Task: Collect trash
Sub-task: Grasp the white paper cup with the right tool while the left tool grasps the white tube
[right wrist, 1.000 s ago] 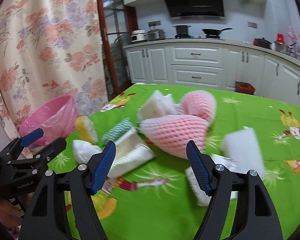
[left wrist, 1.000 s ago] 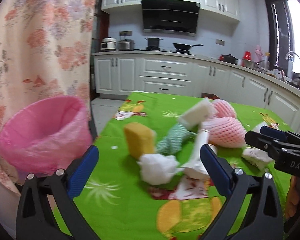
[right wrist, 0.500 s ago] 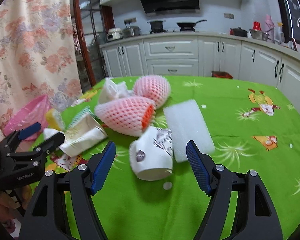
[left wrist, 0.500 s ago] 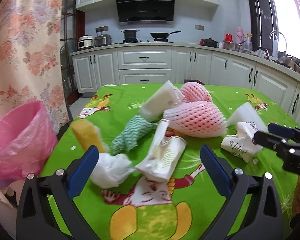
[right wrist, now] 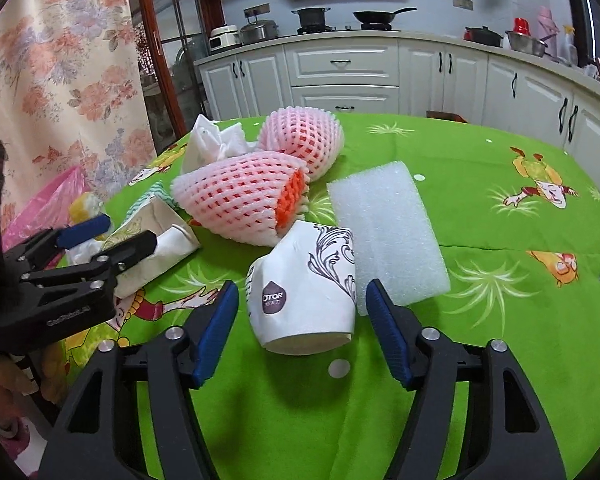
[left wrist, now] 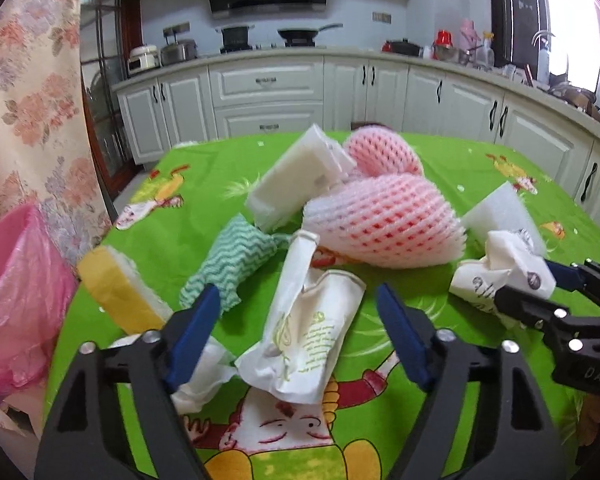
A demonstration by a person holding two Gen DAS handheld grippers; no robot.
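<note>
Trash lies on a green tablecloth (right wrist: 500, 152). My left gripper (left wrist: 300, 332) is open around a crumpled white paper bag (left wrist: 304, 340); it also shows in the right wrist view (right wrist: 116, 240). My right gripper (right wrist: 300, 328) is open around a crushed white paper cup (right wrist: 304, 296); it also shows in the left wrist view (left wrist: 540, 284), by the same cup (left wrist: 500, 268). Two pink foam fruit nets (left wrist: 384, 220) (right wrist: 300, 140), a white foam sheet (right wrist: 384, 236), a green-white cloth (left wrist: 232, 264), a yellow sponge (left wrist: 120, 296) and a white wad (left wrist: 200, 376) lie around.
A bin lined with a pink bag (left wrist: 16, 304) stands off the table's left edge, by a floral curtain (left wrist: 24, 92). A white foam block (left wrist: 296, 180) leans on the far net. Kitchen cabinets (right wrist: 344, 76) run behind the table.
Both grippers moved forward and down toward the table. The left now straddles the paper bag; the right now straddles the paper cup. Both stayed open.
</note>
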